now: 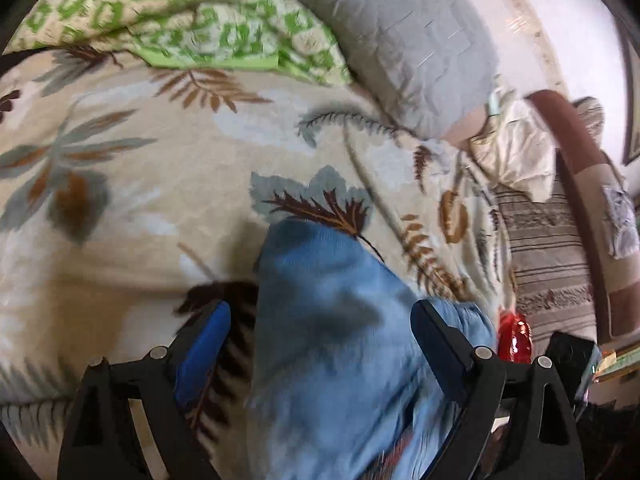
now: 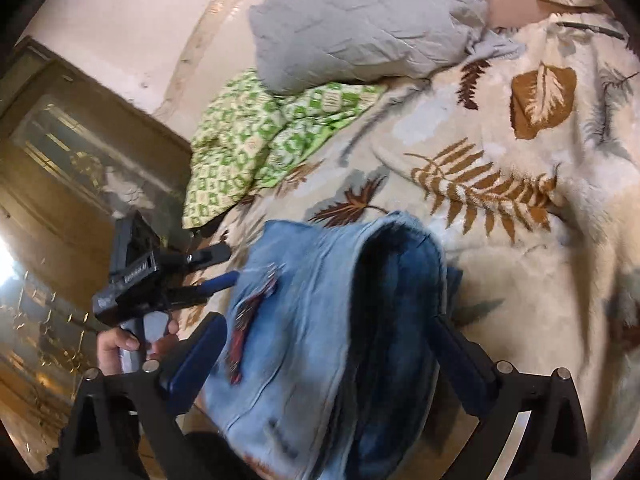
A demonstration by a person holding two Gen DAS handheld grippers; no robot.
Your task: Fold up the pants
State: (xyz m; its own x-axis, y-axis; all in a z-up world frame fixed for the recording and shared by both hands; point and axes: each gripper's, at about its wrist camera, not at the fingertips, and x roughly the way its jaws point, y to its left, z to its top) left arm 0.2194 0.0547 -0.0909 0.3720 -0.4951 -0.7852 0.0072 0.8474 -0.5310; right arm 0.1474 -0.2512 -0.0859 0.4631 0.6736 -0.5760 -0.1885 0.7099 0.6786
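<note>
Light blue denim pants (image 1: 336, 320) lie bunched on a leaf-patterned bed blanket (image 1: 160, 168). In the left wrist view my left gripper (image 1: 320, 320) is open, its fingers spread wide on either side of the denim. In the right wrist view the pants (image 2: 312, 320) show a dark inner opening and a red embroidered patch (image 2: 248, 320). My right gripper (image 2: 328, 332) is open, fingers standing either side of the denim. The left gripper (image 2: 216, 268) shows at the pants' left edge, held by a hand.
A grey pillow (image 2: 368, 20) and a green-patterned cloth (image 2: 256, 136) lie at the head of the bed. A striped brown bedspread (image 1: 552, 256) and wooden footboard (image 1: 580, 168) are at the right. A wooden cabinet (image 2: 80, 152) stands by the wall.
</note>
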